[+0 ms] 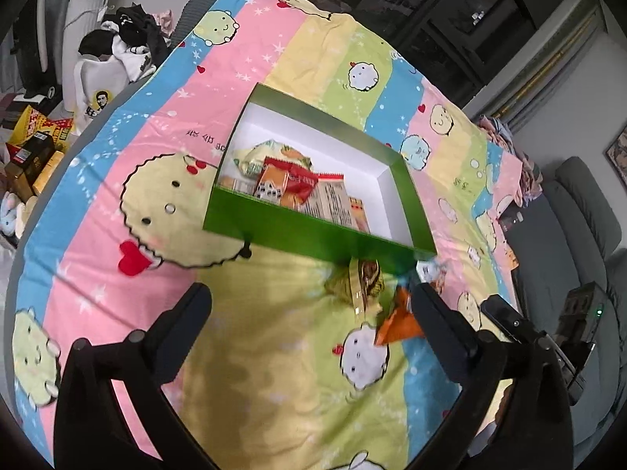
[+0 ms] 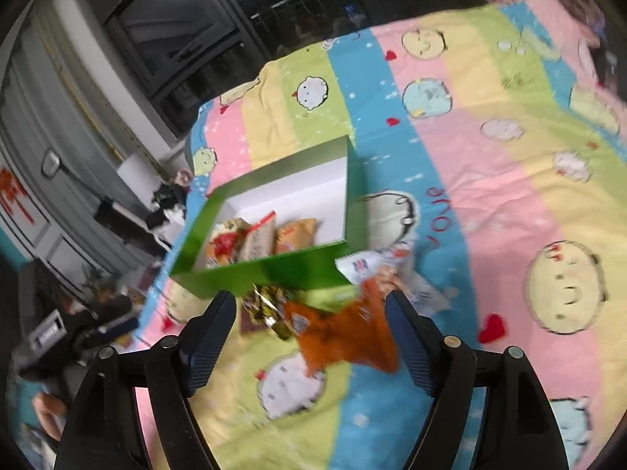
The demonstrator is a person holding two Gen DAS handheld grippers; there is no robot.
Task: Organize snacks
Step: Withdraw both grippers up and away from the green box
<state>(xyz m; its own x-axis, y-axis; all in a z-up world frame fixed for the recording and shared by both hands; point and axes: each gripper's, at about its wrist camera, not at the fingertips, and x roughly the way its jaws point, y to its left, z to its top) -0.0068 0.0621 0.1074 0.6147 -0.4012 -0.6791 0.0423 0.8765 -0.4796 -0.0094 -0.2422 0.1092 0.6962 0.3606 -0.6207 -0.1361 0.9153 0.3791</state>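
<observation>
A green box with a white inside [image 1: 313, 235] lies on the bed, and several snack packets lie in it, a red one [image 1: 301, 180] on top. Just in front of it lie a gold-brown packet [image 1: 360, 282], an orange packet [image 1: 397, 321] and a white packet [image 1: 429, 270]. My left gripper [image 1: 311, 293] is open over the bedspread, with the orange packet beside its right finger. In the right wrist view my right gripper [image 2: 311, 301] is open. The blurred orange packet [image 2: 345, 337] sits between its fingers, close to the right one and apart from the left. The gold-brown packet [image 2: 266, 309] lies by the box [image 2: 274, 270].
A striped cartoon bedspread [image 1: 243, 372] covers the bed. Clothes [image 1: 129, 39] and boxes [image 1: 31, 156] are piled beyond its left edge. A grey sofa [image 1: 580, 211] stands to the right. Dark windows [image 2: 203, 39] lie behind. The other handheld gripper and a hand [image 2: 58, 337] show at the left.
</observation>
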